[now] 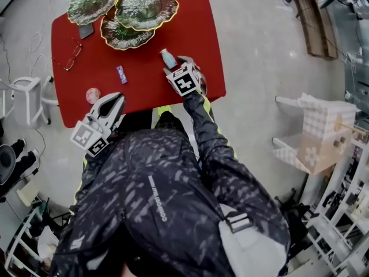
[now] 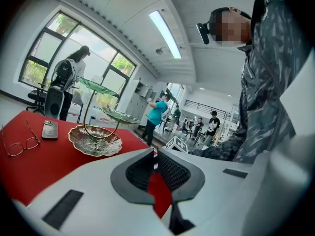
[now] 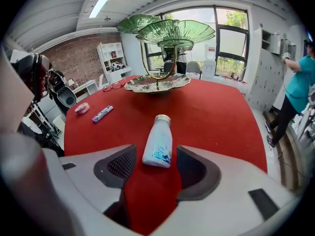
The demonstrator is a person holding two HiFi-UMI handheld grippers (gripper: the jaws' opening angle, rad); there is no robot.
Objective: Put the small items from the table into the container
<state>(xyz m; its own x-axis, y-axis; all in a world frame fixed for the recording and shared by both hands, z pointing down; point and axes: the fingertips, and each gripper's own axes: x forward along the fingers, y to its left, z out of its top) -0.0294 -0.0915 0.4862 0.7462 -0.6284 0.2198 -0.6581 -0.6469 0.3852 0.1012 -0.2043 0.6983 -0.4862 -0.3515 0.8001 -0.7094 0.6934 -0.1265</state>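
Table (image 1: 190, 16) with a red top carries everything. A tiered stand (image 1: 146, 4) of leaf-shaped dishes, two green above one golden, sits at the far edge, toward the far left corner.

The right gripper (image 3: 156, 171) is tilted down over the table toward the near right corner. Its jaws stand well apart and released, one on each side of the base of a small white bottle (image 3: 158, 141). Neither pad touches the bottle, which stands upright on the red top between the stand and the near edge.

The left gripper (image 1: 115, 101) hangs at the near edge by the near left corner. Its jaws are drawn together with only a sliver of red showing through, and nothing is in them.

A dark phone (image 1: 85, 30) lies just beside the stand on its left-edge side, partly under a green dish. Glasses (image 1: 72, 56) lie near the left edge. A purple wrapped bar (image 1: 121, 74) lies mid-table. A small roll of tape (image 1: 93, 95) sits near the near left corner, close to the left gripper.
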